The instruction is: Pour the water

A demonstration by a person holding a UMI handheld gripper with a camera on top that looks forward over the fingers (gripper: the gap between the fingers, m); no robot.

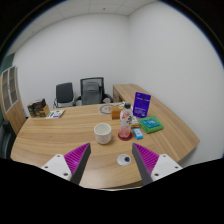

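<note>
While the gripper hangs above the near edge with its jaws wide apart and nothing between them, a big curved wooden table fills the view. Two dark chairs stand behind it by the white wall. Beyond the fingers, near the middle, sits a white cup; just right of it stands a clear bottle, with a purple box and a teal box further right. A small round disc lies between the fingertips.
</note>
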